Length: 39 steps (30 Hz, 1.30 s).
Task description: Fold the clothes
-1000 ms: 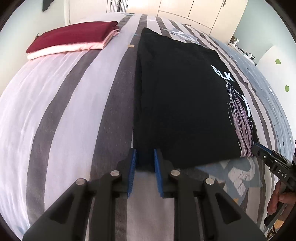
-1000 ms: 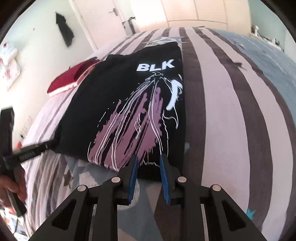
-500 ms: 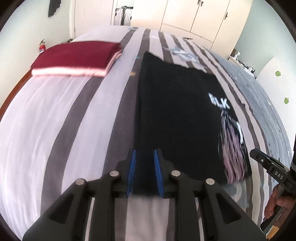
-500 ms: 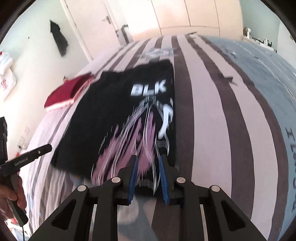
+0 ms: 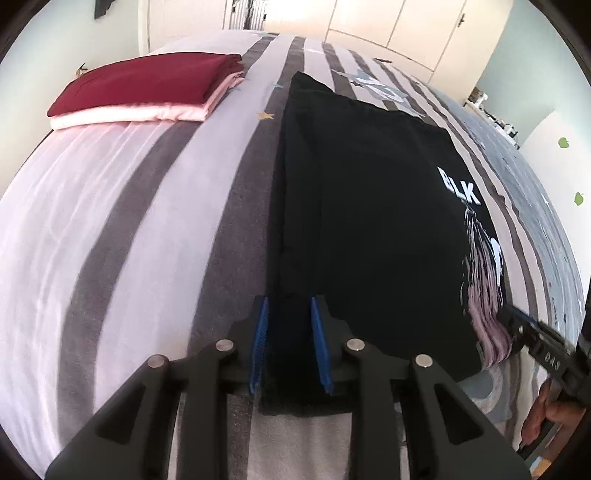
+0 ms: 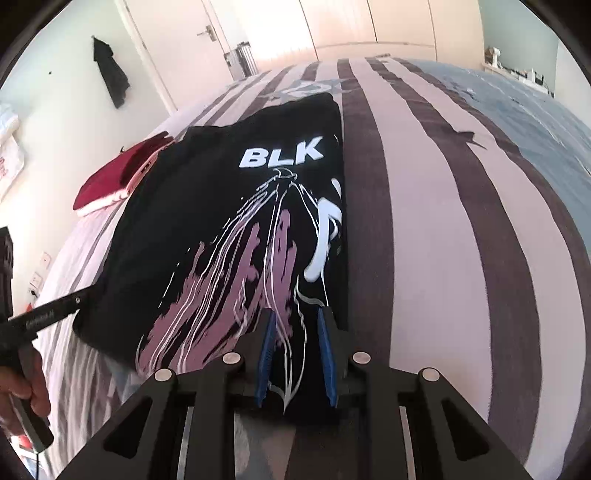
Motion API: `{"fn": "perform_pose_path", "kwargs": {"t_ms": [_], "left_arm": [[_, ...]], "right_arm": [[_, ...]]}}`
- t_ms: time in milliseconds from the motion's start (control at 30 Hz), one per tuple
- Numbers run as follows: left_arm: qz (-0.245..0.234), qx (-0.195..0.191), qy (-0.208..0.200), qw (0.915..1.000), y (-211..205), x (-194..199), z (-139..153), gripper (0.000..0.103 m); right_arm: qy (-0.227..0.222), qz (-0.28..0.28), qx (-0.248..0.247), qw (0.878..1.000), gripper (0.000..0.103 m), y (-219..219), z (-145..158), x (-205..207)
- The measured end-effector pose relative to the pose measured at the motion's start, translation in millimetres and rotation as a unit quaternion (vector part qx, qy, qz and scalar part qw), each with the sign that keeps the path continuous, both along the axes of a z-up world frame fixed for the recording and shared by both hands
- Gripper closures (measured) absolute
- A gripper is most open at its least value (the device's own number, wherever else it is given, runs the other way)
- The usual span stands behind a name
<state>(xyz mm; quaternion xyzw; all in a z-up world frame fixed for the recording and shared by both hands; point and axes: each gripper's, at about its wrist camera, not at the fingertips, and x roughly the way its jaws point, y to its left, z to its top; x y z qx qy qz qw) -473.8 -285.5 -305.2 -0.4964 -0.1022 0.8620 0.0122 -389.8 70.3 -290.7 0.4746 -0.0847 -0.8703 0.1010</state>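
A black T-shirt [image 5: 369,229] with a white "BLK" print and pink streaks lies folded lengthwise on the striped bed; it also shows in the right wrist view [image 6: 229,229]. My left gripper [image 5: 289,308] straddles the near left corner of the shirt, the black cloth lying between its blue pads. My right gripper [image 6: 295,317] straddles the near right corner, the printed cloth between its pads. Each gripper shows at the edge of the other's view, the right one [image 5: 517,321] and the left one [image 6: 79,301].
A folded stack, dark red on pink [image 5: 147,92], lies at the far left of the bed [image 5: 110,221]. Cupboard doors [image 5: 406,33] and a room door [image 6: 177,48] stand beyond the bed. A dark garment [image 6: 110,74] hangs on the wall.
Both grippers have slid forward over the shirt's near hem, so the cloth now lies deeper between the pads. The near edge has lifted slightly off the bed.
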Motion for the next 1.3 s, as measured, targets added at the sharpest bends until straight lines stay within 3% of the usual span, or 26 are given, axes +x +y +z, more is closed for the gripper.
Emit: {"fn": "perform_pose_path", "kwargs": {"t_ms": [67, 200, 300, 467, 633, 767, 967, 1133, 1300], "left_arm": [[-0.009, -0.007, 0.025, 0.9996, 1, -11, 19, 0.082], [-0.029, -0.011, 0.071, 0.997, 6, -74, 36, 0.082], [-0.047, -0.021, 0.088, 0.9948, 15, -132, 36, 0.082], [-0.056, -0.032, 0.076, 0.995, 24, -193, 13, 0.082], [-0.051, -0.027, 0.07, 0.9958, 16, -202, -17, 0.082], [-0.05, -0.021, 0.069, 0.9962, 13, -203, -15, 0.082], [-0.086, -0.022, 0.103, 0.9908, 42, -211, 10, 0.082], [-0.057, -0.001, 0.051, 0.9971, 38, -228, -26, 0.08], [-0.056, -0.005, 0.055, 0.9969, 38, -226, -18, 0.08]], "right_arm": [[0.002, 0.0, 0.001, 1.0, 0.082, 0, 11, -5], [0.041, 0.009, 0.0, 0.999, 0.082, -3, 38, -47], [0.069, 0.007, -0.004, 0.998, 0.082, -8, 47, -98], [0.099, 0.006, -0.007, 0.995, 0.082, -19, 50, -176], [0.078, -0.006, 0.006, 0.997, 0.082, -14, 18, -213], [0.046, -0.021, -0.018, 0.999, 0.082, 3, -10, -224], [0.068, -0.01, -0.015, 0.998, 0.082, -4, 9, -236], [0.044, -0.002, -0.01, 0.999, 0.082, -9, -5, -266], [0.039, 0.005, -0.015, 0.999, 0.082, -7, -1, -270]]}}
